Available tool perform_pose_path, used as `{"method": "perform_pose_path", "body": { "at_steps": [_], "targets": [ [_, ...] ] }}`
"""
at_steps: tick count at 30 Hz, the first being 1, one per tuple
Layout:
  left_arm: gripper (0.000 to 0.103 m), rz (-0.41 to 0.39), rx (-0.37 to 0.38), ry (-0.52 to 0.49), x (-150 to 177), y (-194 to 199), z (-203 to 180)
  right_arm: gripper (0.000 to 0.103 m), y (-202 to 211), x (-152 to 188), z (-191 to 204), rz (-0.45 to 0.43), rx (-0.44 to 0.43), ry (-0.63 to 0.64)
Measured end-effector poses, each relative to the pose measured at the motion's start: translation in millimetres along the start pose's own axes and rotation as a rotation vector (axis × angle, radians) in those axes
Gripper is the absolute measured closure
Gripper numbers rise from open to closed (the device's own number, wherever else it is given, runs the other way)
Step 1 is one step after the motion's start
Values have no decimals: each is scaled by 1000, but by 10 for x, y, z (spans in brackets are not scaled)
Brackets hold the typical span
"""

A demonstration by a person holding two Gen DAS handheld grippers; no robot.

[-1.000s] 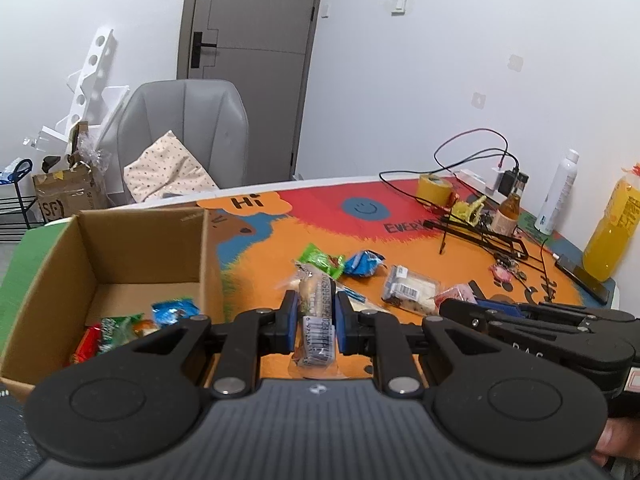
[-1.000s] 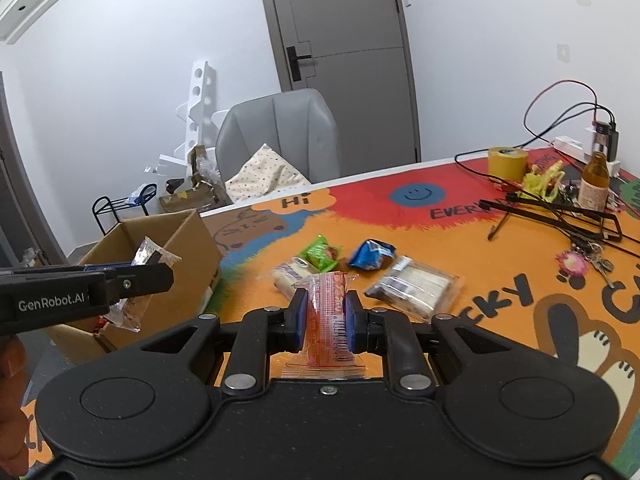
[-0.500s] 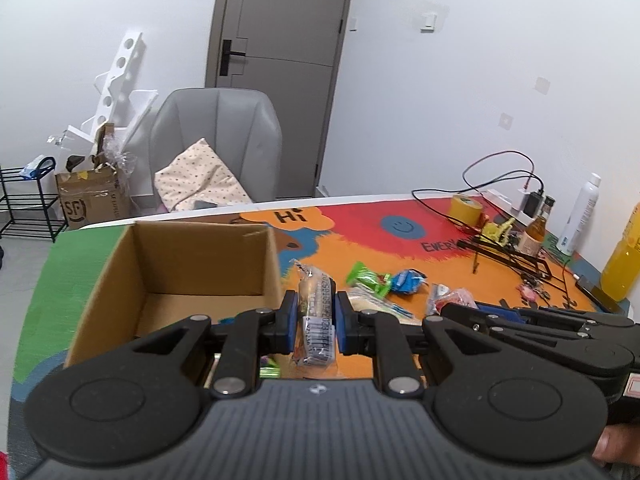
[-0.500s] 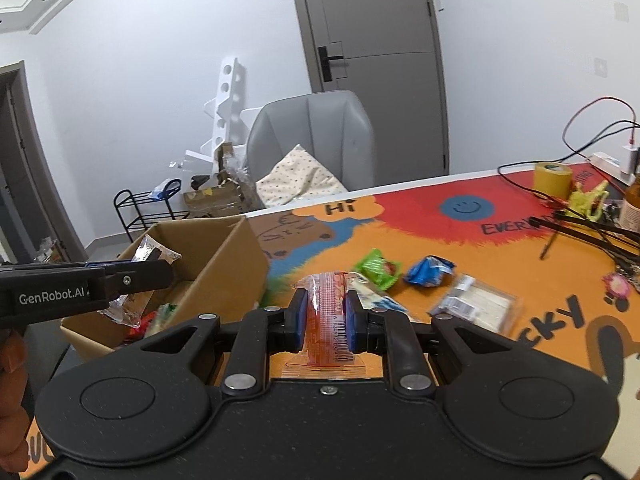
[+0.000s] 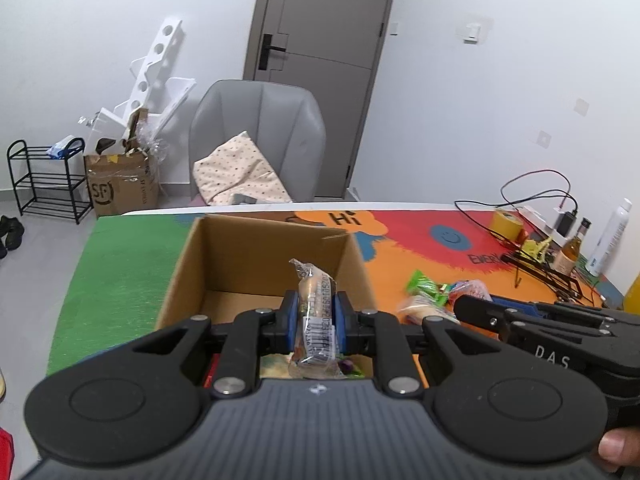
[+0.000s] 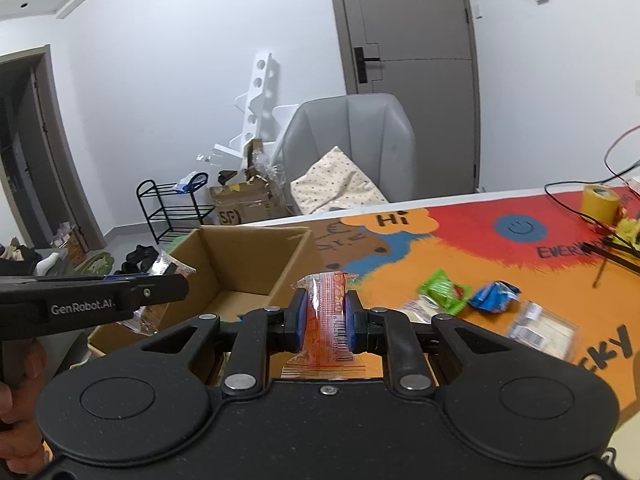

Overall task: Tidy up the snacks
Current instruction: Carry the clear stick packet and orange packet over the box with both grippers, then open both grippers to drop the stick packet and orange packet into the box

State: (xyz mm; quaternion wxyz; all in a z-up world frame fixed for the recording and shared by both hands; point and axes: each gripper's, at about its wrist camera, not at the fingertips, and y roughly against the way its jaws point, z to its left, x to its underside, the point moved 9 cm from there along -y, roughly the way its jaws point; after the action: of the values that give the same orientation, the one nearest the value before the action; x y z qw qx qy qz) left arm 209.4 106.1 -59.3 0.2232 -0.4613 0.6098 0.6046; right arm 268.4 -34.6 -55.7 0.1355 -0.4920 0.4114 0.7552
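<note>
The left gripper [image 5: 314, 320] is clamped on a clear-wrapped bun [image 5: 316, 316] above the cardboard box [image 5: 224, 256] at the desk's left end. The right gripper [image 6: 326, 320] pinches an orange snack packet [image 6: 327, 320] beside the box's right wall. Best to part the left fingers only once clear inside the rim, then bring the right over.

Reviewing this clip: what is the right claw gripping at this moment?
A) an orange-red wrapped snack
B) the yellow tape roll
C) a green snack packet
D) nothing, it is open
A: in the right wrist view the right claw is shut on the orange-red wrapped snack, held upright between its blue pads near the cardboard box.
</note>
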Motion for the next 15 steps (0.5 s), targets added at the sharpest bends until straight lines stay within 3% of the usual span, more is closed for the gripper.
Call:
{"method": "perform_pose_path", "body": {
  "at_steps": [15],
  "targets": [
    [80, 11, -5, 92, -45, 50, 462, 85, -169, -178, 454, -6, -57, 38]
  ]
}}
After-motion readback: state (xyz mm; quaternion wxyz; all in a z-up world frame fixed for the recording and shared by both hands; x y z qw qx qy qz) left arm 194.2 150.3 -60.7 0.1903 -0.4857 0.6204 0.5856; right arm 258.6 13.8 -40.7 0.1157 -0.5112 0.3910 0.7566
